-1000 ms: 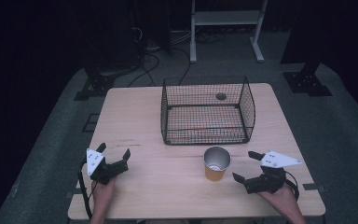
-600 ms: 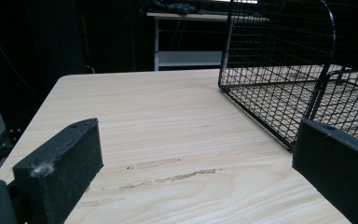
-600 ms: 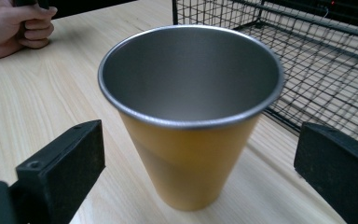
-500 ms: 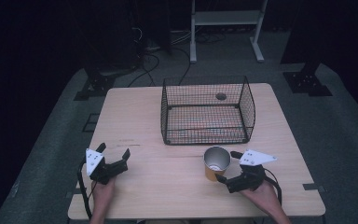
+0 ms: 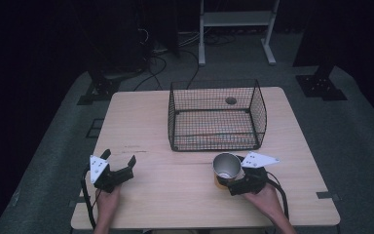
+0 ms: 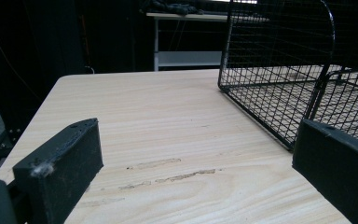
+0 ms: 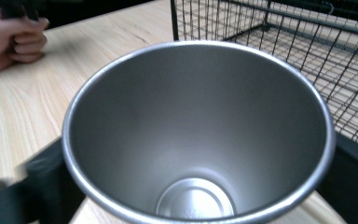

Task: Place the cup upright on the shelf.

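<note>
A metal cup (image 5: 226, 166) was shown upright on the wooden counter (image 5: 175, 195), just in front of the wire basket (image 5: 215, 116) and near the counter's front right. The right claw (image 5: 233, 184) was seen placed about the cup, one jaw at each side of its wall; whether the jaws were pressed against it could not be told. In the right gripper view the cup's empty, brushed interior (image 7: 196, 135) was looked into from above the rim. The left claw (image 5: 119, 168) was held with jaws wide apart and nothing between them, resting low at the front left, well apart from the cup.

The cup was judged to be light, rigid and smooth-walled, hence liable to slip or tip if squeezed near the rim; a hold across the lower wall was judged steadier. Open counter was available to the left and between the two hands. The basket's front wall stood close behind the cup, and the counter's front edge lay near the right hand (image 5: 268, 202), so room was judged tightest there.
</note>
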{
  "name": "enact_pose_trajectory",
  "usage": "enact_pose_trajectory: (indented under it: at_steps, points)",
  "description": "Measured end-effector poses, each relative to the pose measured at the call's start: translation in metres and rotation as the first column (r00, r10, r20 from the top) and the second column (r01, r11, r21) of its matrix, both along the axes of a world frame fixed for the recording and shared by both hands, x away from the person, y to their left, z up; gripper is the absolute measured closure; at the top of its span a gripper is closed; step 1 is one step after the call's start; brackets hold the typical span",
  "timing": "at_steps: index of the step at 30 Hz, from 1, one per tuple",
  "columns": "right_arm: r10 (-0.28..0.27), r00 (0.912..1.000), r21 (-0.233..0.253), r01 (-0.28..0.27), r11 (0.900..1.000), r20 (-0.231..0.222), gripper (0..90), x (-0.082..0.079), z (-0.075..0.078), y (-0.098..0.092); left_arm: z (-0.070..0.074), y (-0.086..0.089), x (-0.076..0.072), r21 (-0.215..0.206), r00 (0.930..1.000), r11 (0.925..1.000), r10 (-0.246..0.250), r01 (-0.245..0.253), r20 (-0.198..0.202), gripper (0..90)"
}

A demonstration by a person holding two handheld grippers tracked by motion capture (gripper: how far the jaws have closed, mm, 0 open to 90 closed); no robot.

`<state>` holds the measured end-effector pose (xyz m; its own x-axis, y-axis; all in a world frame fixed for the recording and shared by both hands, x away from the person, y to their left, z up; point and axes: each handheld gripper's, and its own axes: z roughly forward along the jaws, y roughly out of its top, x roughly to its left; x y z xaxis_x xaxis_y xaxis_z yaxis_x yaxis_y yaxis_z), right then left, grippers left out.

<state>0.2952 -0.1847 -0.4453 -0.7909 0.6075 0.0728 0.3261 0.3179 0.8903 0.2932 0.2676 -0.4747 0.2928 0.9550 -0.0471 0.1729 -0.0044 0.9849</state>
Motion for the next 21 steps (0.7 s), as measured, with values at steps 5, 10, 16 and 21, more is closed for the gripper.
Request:
enact_pose_trajectory:
  at_steps: [5,10,16,21]
  points:
    - [0.04,0.9989,-0.013,-0.041,0.999,-0.025,13.0,0.004,0.005,-0.001,0.0,0.0,0.0,0.001,1.0,1.0,0.001,-0.001,0.001,0.8]
    - [0.075,0.9959,0.011,-0.075,0.997,-0.05,13.1,0.008,0.016,-0.005,0.0,0.0,0.0,0.001,1.0,1.0,0.001,-0.001,0.0,0.8]
    - [0.13,0.9874,0.046,-0.126,0.991,-0.091,13.2,0.018,0.035,-0.012,0.0,0.0,0.0,0.001,1.0,1.0,0.0,0.0,0.0,0.8]
    - [0.2,0.9725,0.075,-0.192,0.978,-0.119,13.2,0.026,0.06,-0.016,0.0,0.0,0.0,-0.005,1.0,1.0,0.002,-0.002,0.002,0.8]
